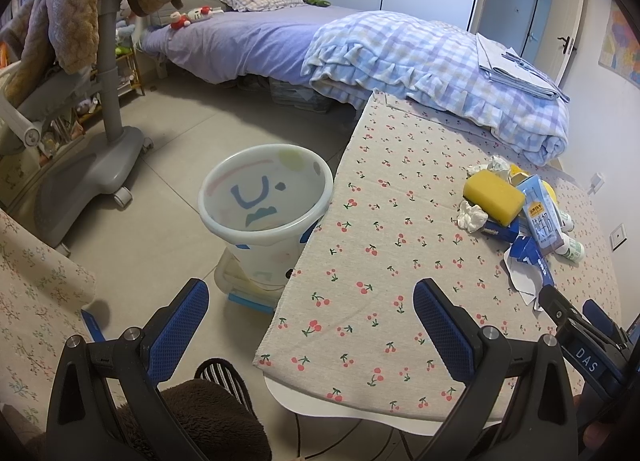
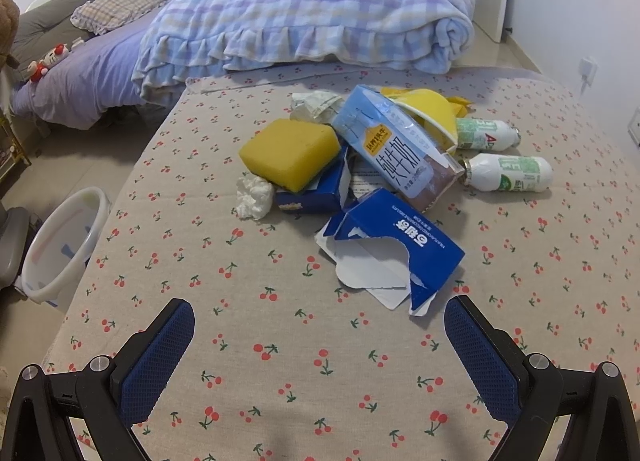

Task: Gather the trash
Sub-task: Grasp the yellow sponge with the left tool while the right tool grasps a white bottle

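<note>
Left gripper (image 1: 311, 303) held with jaws wide apart, nothing between, above the cherry-print table (image 1: 384, 229) edge. White bin (image 1: 266, 197) on the floor just beside it. Yellow sponge (image 1: 494, 192), tissue (image 1: 473, 216), torn blue carton (image 1: 530, 257) heaped at right

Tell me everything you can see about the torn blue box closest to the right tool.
The torn blue box looks like thin cardboard, blue outside with white lettering, white inside. It is ripped open and flattened, ragged flaps splayed toward the camera. It lies on the cherry-print tablecloth at the near edge of the trash pile, apparently just touching the milk carton. Neither tool touches it.
</note>
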Tool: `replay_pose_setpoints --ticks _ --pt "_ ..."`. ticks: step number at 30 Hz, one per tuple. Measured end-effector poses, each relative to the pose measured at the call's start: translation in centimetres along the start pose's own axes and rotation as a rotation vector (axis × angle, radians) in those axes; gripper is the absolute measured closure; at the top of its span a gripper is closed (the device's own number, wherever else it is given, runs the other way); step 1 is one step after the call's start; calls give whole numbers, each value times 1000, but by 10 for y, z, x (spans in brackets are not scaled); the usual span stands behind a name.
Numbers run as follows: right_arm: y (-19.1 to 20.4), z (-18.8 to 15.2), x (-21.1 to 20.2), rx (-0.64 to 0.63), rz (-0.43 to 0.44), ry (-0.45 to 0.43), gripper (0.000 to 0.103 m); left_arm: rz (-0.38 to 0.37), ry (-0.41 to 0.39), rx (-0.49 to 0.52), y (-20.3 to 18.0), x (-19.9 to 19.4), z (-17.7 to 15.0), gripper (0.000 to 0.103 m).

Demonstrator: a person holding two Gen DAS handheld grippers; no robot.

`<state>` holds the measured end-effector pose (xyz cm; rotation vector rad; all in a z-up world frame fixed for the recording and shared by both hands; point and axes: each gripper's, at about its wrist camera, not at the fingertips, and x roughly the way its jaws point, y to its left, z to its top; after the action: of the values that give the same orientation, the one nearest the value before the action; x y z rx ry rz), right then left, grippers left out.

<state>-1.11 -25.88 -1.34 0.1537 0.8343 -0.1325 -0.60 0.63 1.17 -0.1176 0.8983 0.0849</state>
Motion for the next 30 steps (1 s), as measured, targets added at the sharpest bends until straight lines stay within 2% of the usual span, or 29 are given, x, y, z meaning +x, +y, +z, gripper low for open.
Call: replay_pose_setpoints --ticks 5,9,16,22,28,30 --pt "-5 9 -7 19 30 14 0 -8 8 -4 -4 0 2 0" --pt "-15 27 -16 45 61 26 0 -21 15 25 -23 2 13 0" --pt "-55 70 -14 21 44 71 0 -66 43 97 -46 8 41 0" --pt "-114 105 12 46 -38 156 0 -134 132 162 -80 29 67 0" --pt "-174 121 46 152 -85 187 0 -246 247 150 -130 69 94 0" --pt "-188 120 61 196 -88 214 5 -271 286 136 -145 86 99 0"
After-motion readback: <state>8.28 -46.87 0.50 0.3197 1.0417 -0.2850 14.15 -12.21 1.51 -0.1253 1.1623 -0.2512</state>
